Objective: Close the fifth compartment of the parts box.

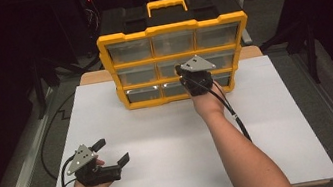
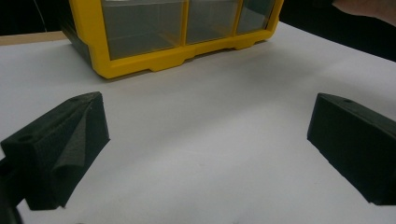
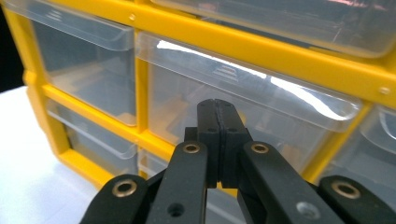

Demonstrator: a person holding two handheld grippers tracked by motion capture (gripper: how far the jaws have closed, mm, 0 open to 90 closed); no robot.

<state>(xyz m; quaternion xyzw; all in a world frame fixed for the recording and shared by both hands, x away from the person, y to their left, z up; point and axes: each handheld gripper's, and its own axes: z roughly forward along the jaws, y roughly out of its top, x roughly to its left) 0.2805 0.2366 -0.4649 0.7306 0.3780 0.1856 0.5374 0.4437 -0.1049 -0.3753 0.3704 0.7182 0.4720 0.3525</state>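
Observation:
A yellow organizer with clear plastic drawers stands upright at the back of the white table. My right gripper is held up against its front, at the centre drawer of the middle row. In the right gripper view the right gripper has its jaws pressed together with nothing between them, just below that drawer's lip; I cannot tell whether they touch it. My left gripper rests low near the table's front left corner, its jaws wide apart and empty. In the left gripper view the left gripper points toward the organizer's bottom row.
A black case with a yellow handle sits behind the organizer. Dark stands and metal rails flank the table on both sides. White tabletop stretches between the two grippers.

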